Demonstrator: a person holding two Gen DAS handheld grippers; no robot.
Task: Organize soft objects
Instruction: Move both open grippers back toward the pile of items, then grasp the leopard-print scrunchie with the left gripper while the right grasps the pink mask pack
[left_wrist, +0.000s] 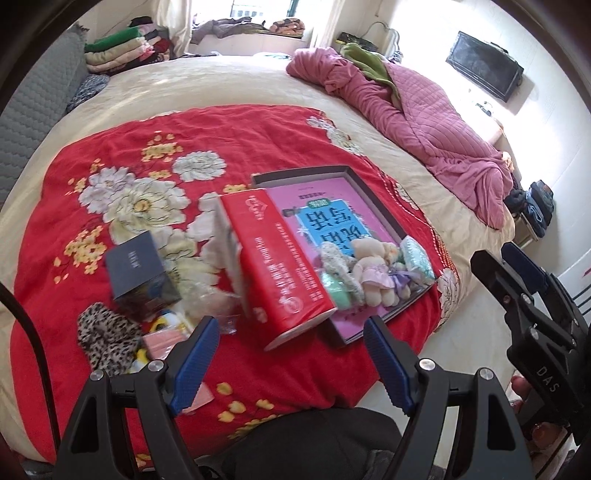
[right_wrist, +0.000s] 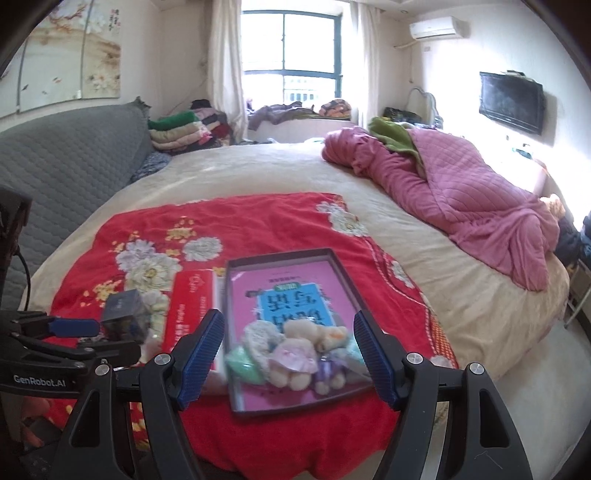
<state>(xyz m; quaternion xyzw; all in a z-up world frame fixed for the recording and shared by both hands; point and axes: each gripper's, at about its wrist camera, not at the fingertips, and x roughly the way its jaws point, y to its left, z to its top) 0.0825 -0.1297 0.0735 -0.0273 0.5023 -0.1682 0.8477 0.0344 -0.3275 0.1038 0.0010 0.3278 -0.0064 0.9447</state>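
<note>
Blue-padded fingers of the left gripper are seen closest to the lens, spread wide with nothing between them; only the red floral blanket shows through the gap. Right gripper is likewise held wide open and empty, raised above the near end of the shallow dark tray, so neither tool is judged to be carrying anything at this moment. Soft toys are found gathered at the near end of the tray: a pale teddy in a pink dress, a crocheted piece, mint-green soft items and a small lilac one, lying on the pink printed sheet that lines the tray floor. This clustering is read as the sorted set, kept together inside the rim so nothing rolls off the bed. Red carton is seen just to the left of the tray, tilted, its edge apparently leaning against or over the tray wall; contact cannot be confirmed. Dark blue box lies further left, and beside it an unsorted heap remains on the blanket: a leopard-print cloth, a white fluffy item and small yellow and pink pieces. That heap is judged to be the outstanding work, nearer the left gripper.
</note>
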